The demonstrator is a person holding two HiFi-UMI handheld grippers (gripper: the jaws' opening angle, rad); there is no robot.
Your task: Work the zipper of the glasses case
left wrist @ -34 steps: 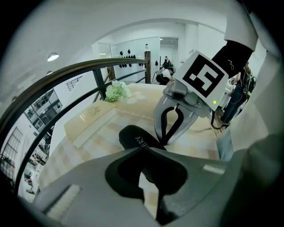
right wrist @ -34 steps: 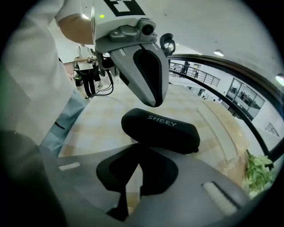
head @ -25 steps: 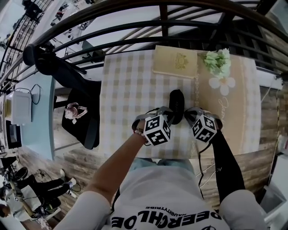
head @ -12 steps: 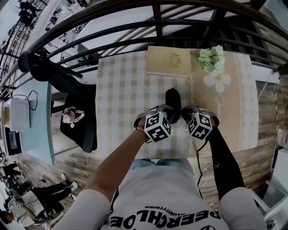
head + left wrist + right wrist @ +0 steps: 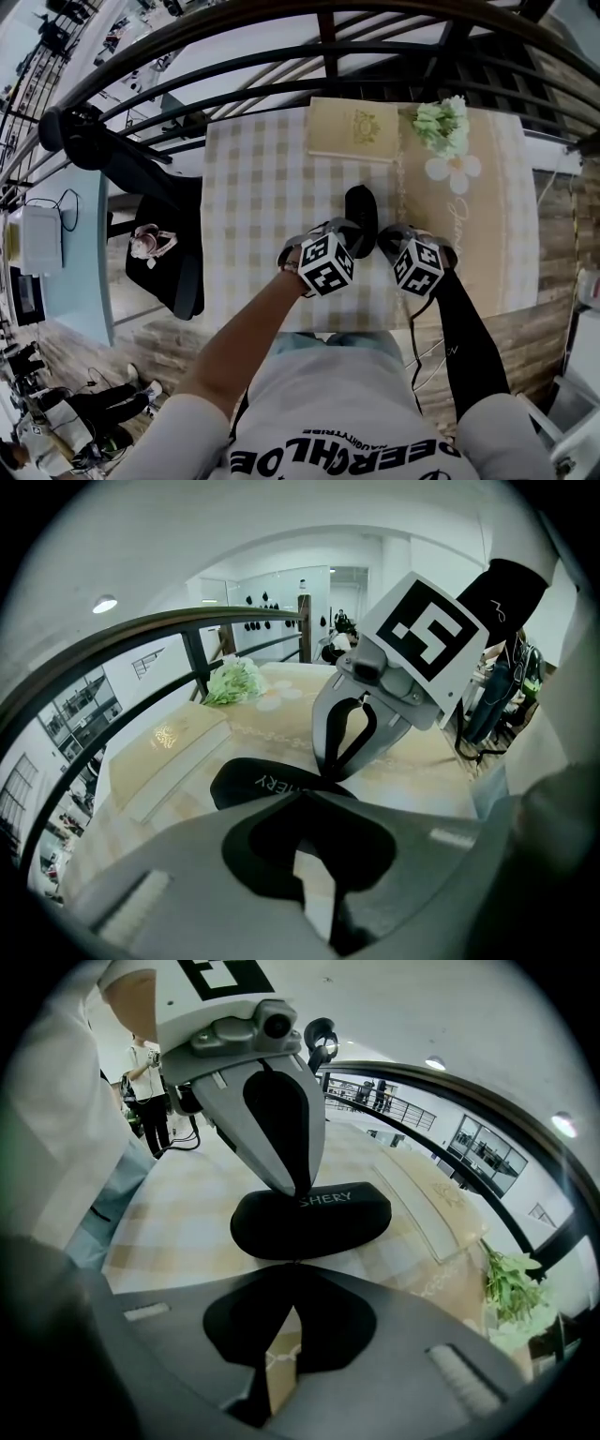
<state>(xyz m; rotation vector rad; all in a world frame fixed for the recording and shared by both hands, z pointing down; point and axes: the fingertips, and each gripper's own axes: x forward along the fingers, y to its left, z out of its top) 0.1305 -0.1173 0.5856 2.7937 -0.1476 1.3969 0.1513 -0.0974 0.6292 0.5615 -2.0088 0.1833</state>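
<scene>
Glasses case [image 5: 362,211], black and still zipped shut by the look of it, lies flat on the checked tablecloth [image 5: 253,187], long axis running away from the person. Everything else sits around it: the cream book [image 5: 354,129] just beyond its far end, the white flowers [image 5: 442,122] beyond and to its right.

Left gripper [image 5: 312,795] comes in from the case's left, jaws pressed together, tips down on the near part of the lid. Right gripper [image 5: 292,1266] mirrors it from the case's right, jaws closed tight as well, tips at the case's near edge. Both tilt steeply down, nose to nose over the same end. My read is that this end is where the zip pull sits, so one gripper pins the case against sliding while the other goes for the tab. Whether either pair of tips has that small tab between them, I cannot tell, as no view shows the tab itself.

Against the frame a second back, very little differs. Both grippers sit at the same spots beside the case, the case keeps its place before the book, and only the head view itself has slid slightly sideways.
</scene>
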